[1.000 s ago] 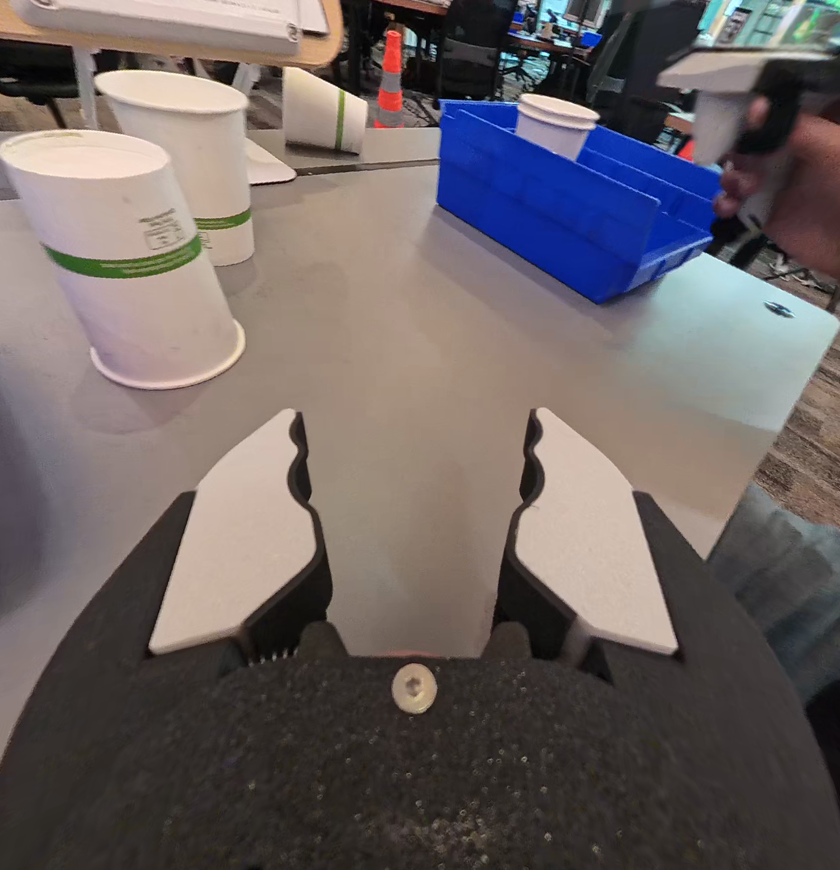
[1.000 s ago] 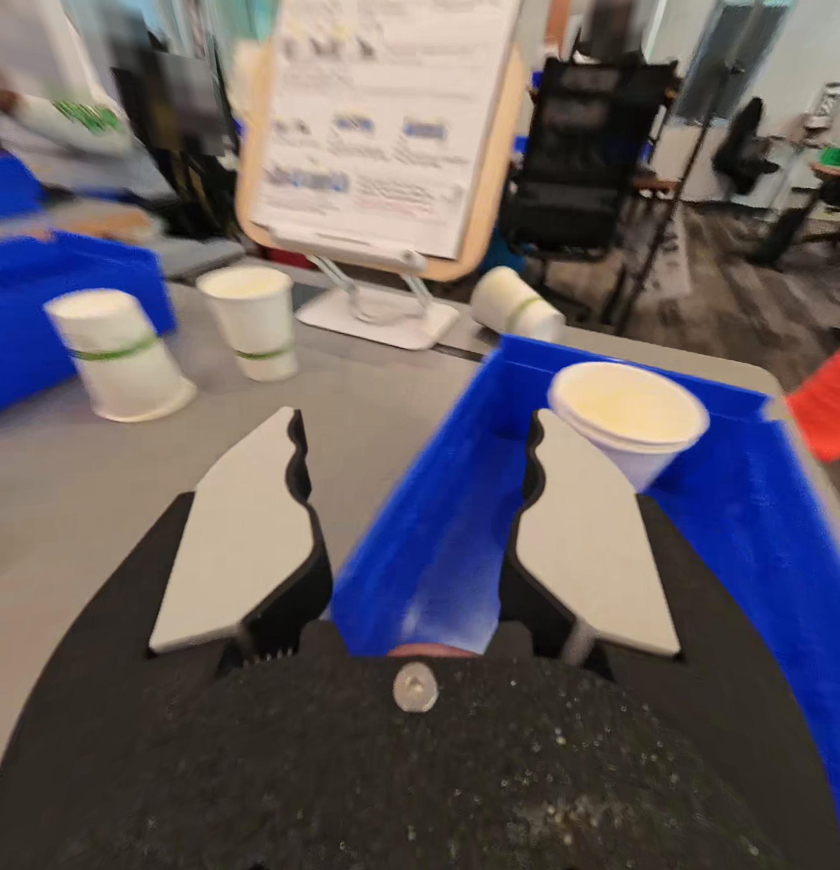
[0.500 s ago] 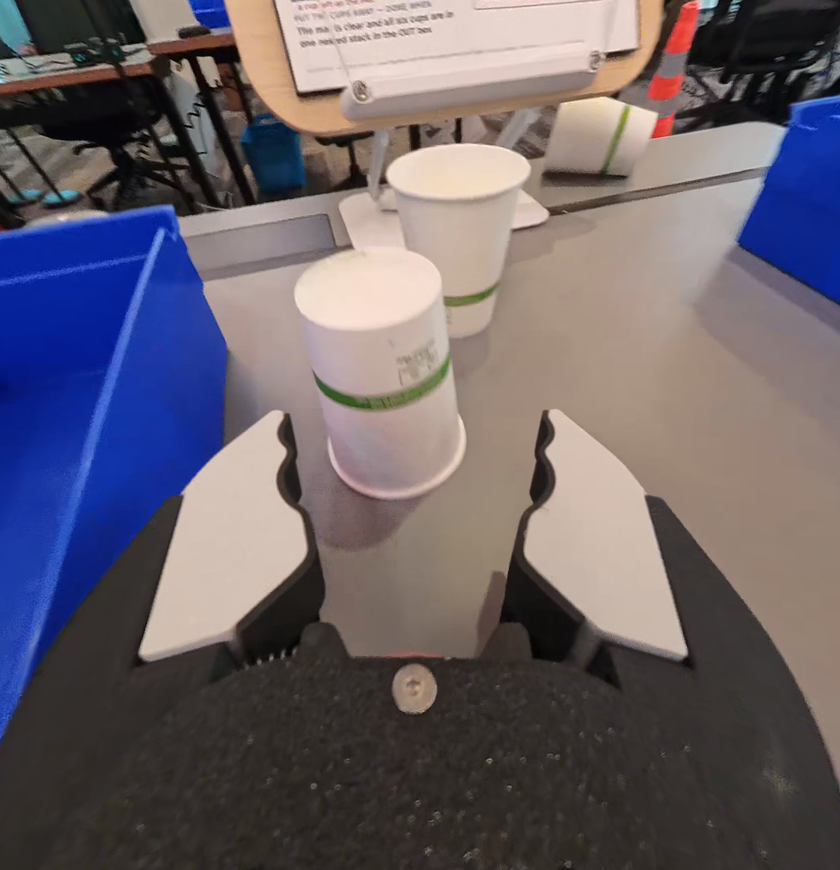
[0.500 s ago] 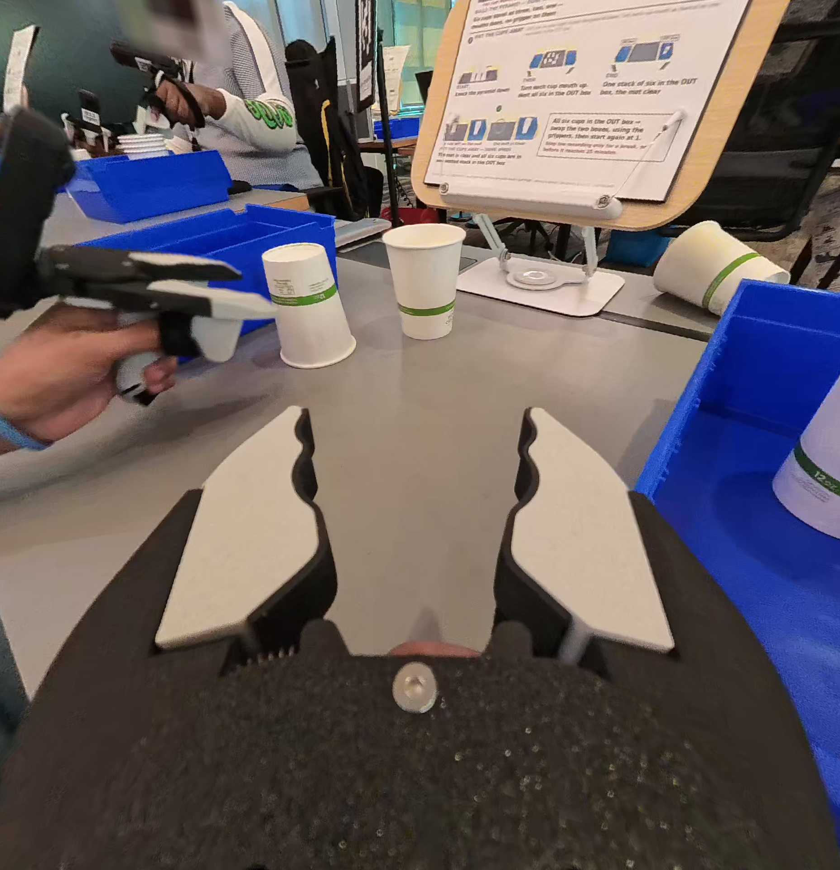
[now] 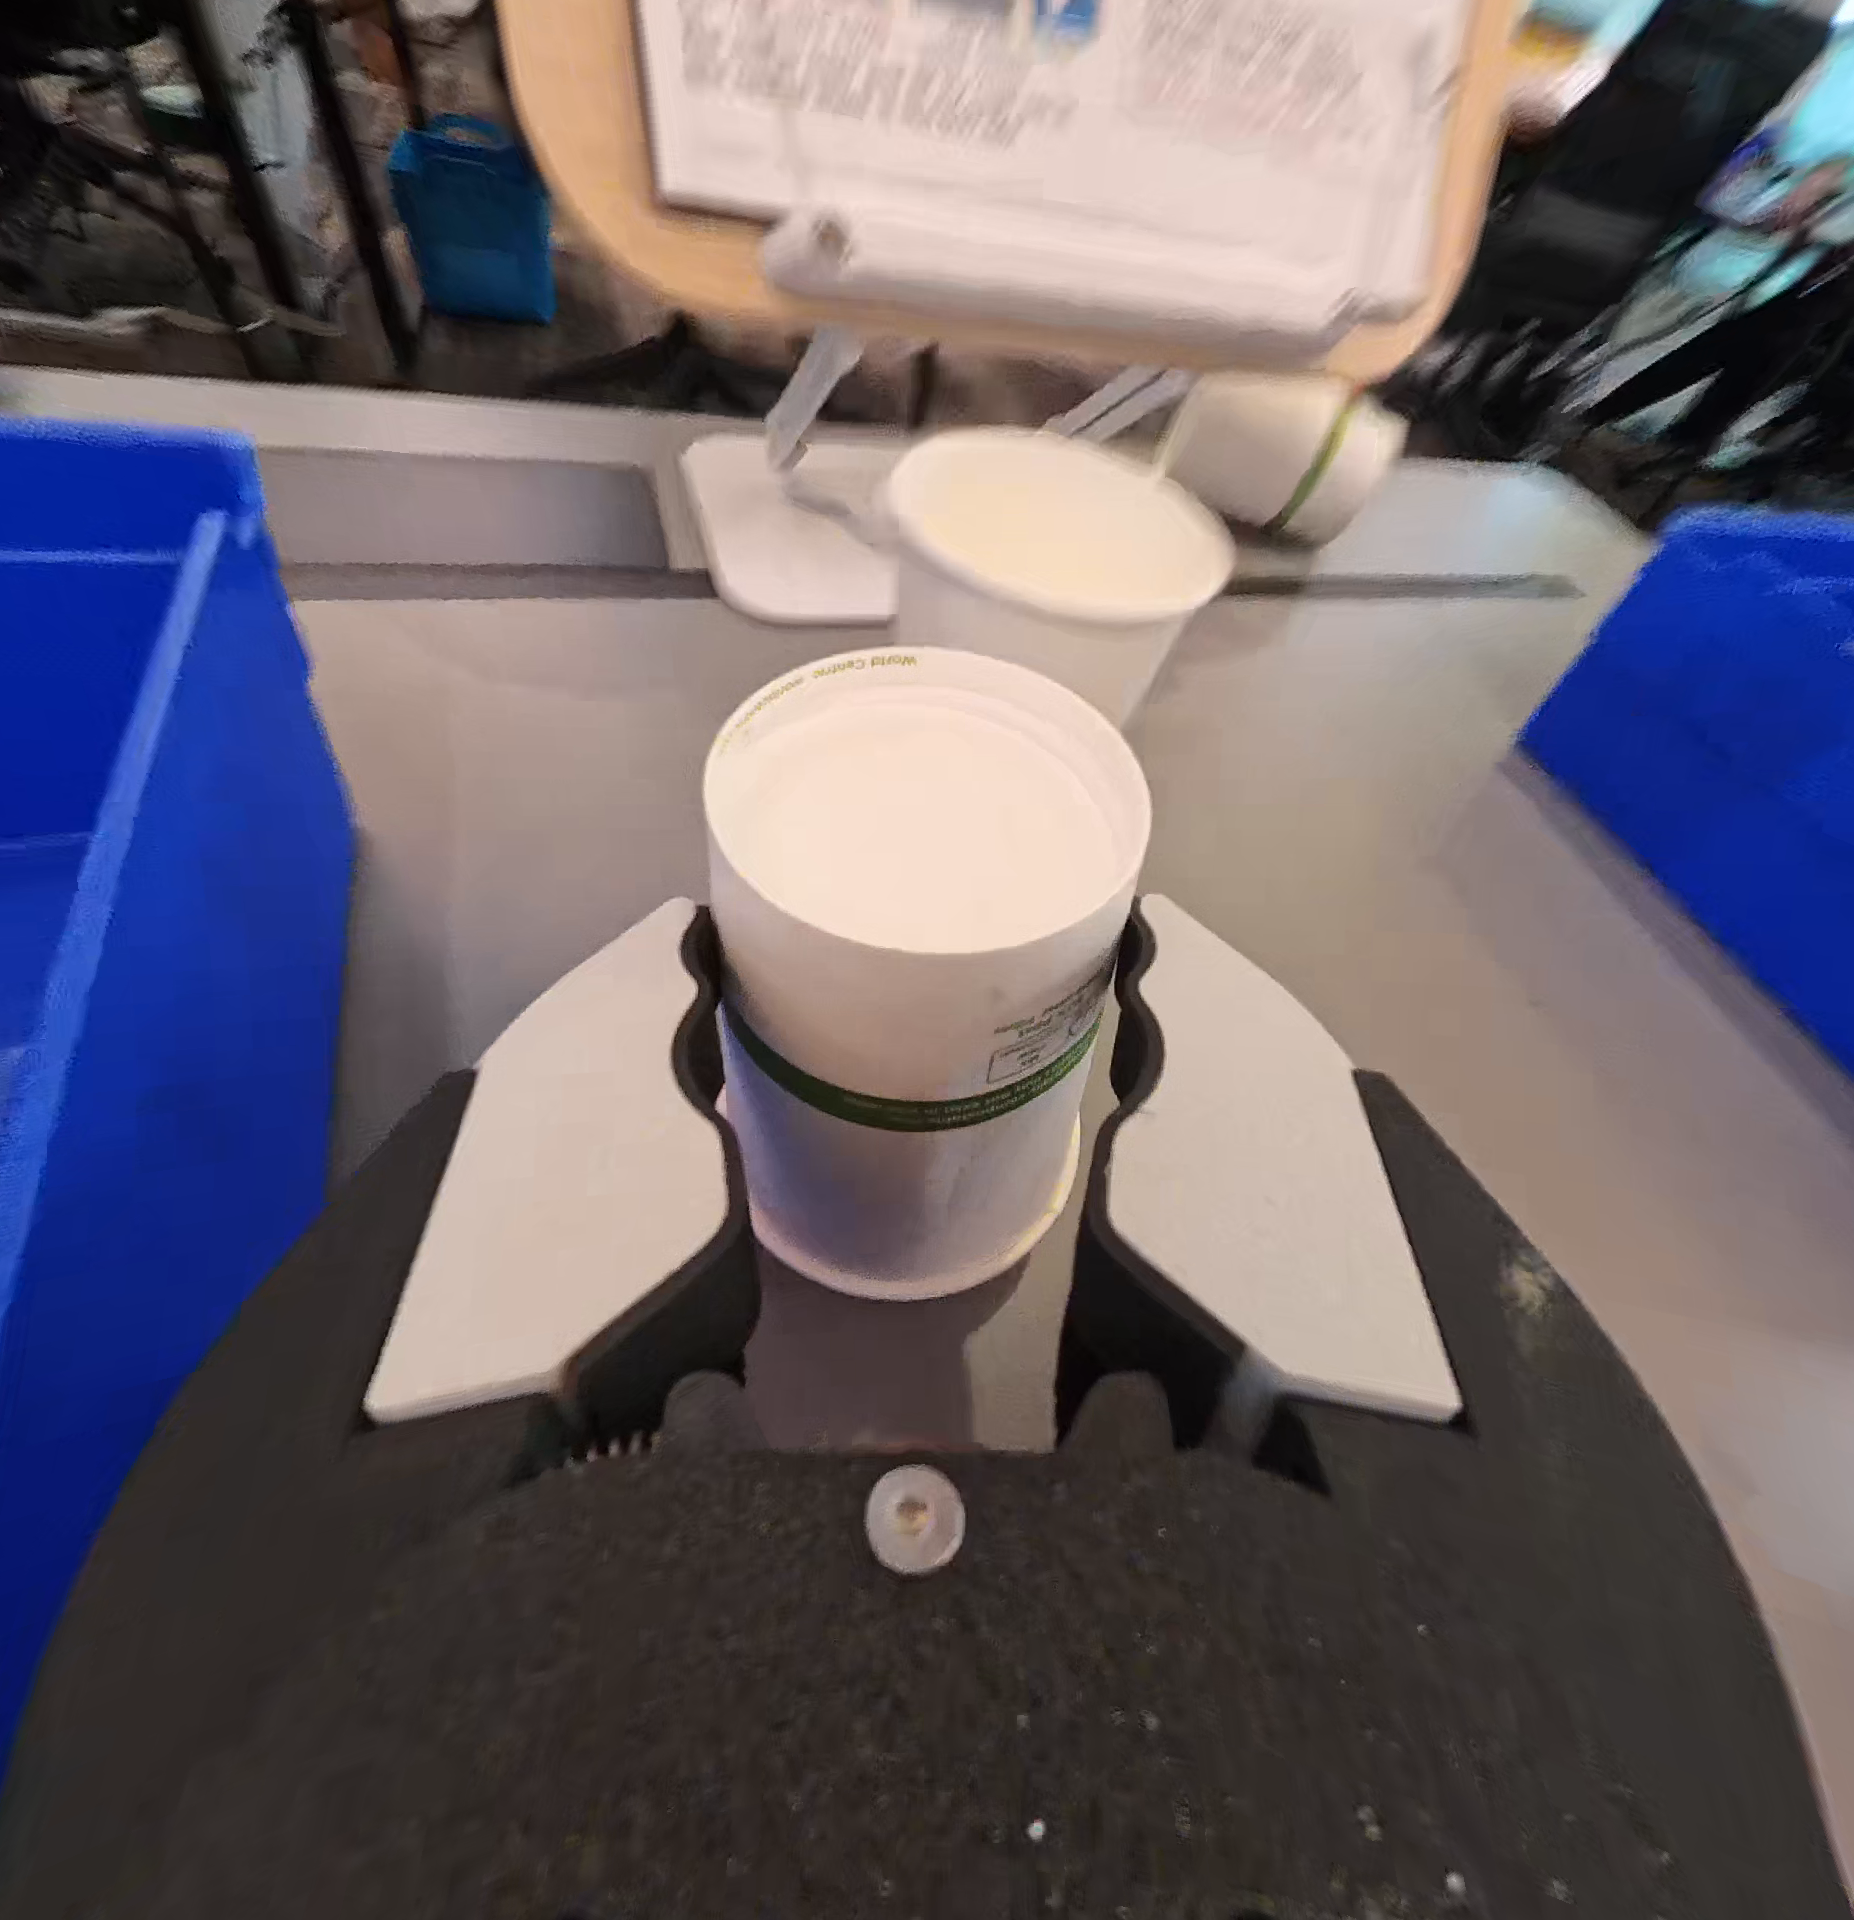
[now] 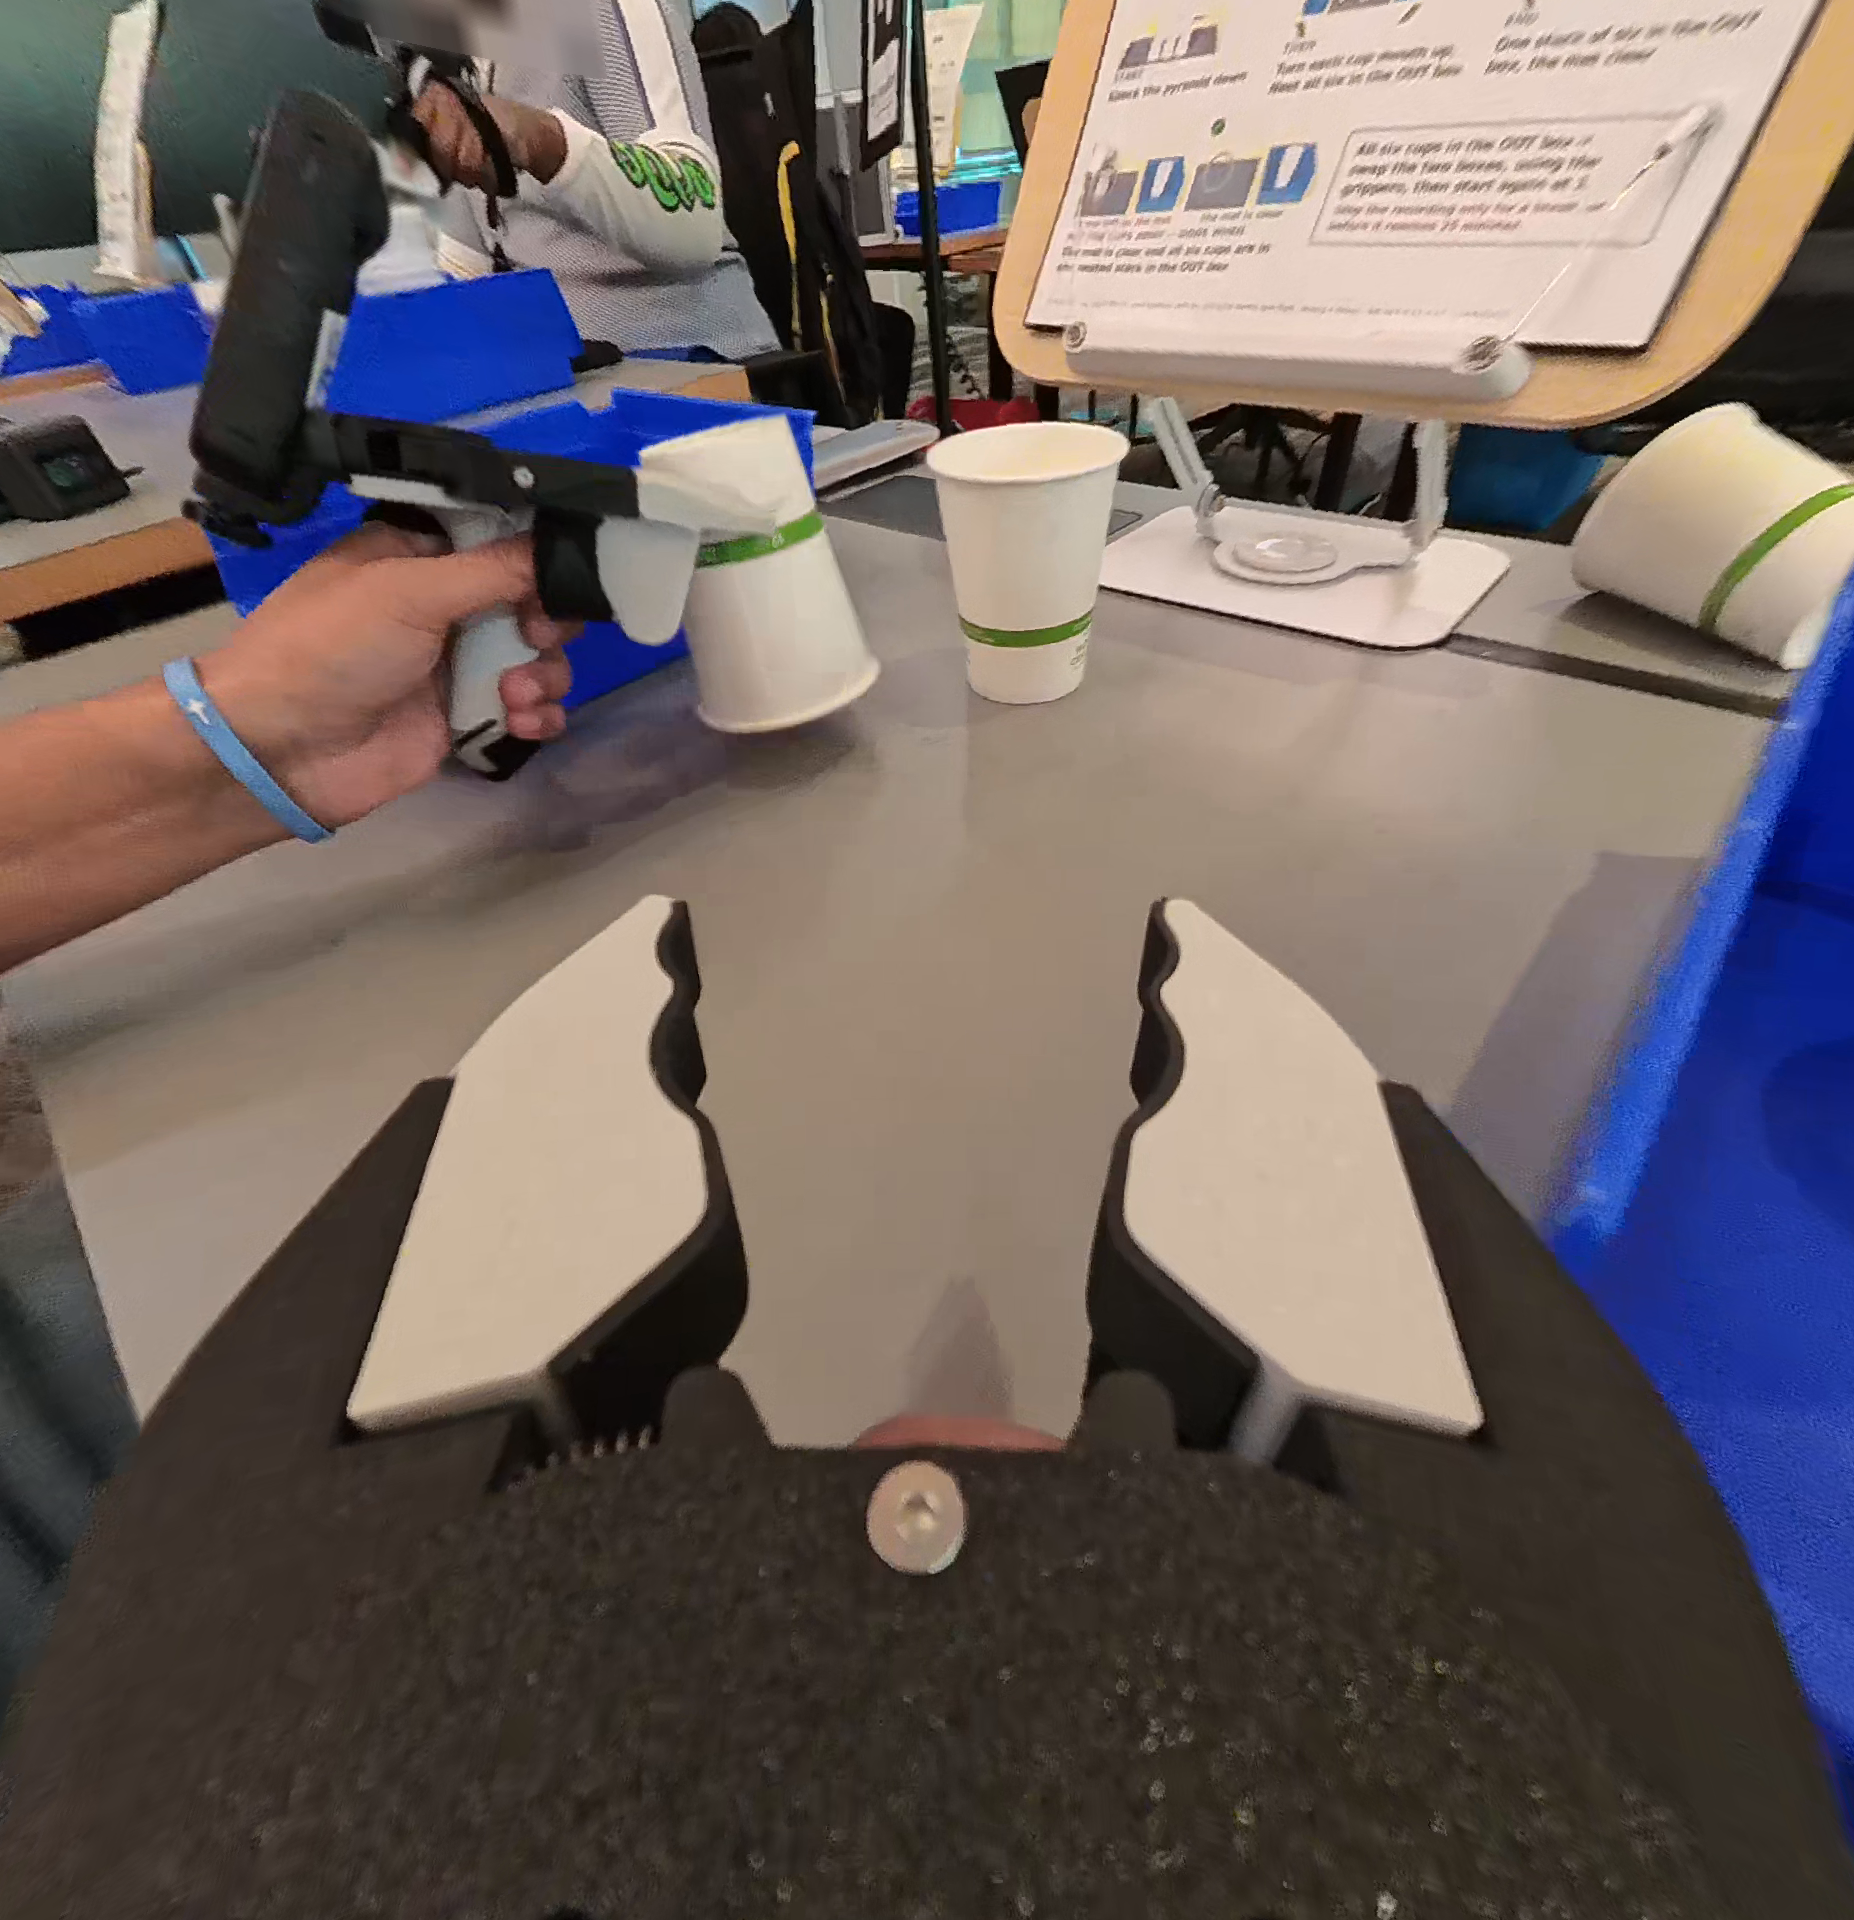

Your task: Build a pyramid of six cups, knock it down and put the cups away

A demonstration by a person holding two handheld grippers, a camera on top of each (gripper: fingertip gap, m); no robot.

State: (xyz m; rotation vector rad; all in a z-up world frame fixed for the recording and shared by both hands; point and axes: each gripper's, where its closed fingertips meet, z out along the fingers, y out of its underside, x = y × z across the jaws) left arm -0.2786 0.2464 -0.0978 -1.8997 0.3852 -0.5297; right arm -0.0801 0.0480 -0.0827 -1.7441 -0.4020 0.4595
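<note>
Between the grey pads of the left gripper [image 5: 918,961]: upside-down white paper cup with green band [image 5: 907,997], jaws closed on its sides, rim tilted and apparently just lifted off the grey tabletop [image 5: 549,790]; contact hard to judge in the motion blur. Just behind it, upright white paper cup with green band [image 5: 1048,577], mouth up, standing on the table. Farther back right, third white paper cup lying on its side [image 6: 1723,530] beside the white base of the wooden clipboard stand [image 6: 1307,582]. On the left, blue plastic bin [image 5: 144,935]; on the right, second blue plastic bin [image 6: 1754,1049]. Over bare tabletop, right gripper [image 6: 918,997] with jaws spread wide, holding nothing. Left of it, hand with blue wristband [image 6: 362,665] gripping the left gripper's handle. Beyond the table, a person at another table, blurred.
</note>
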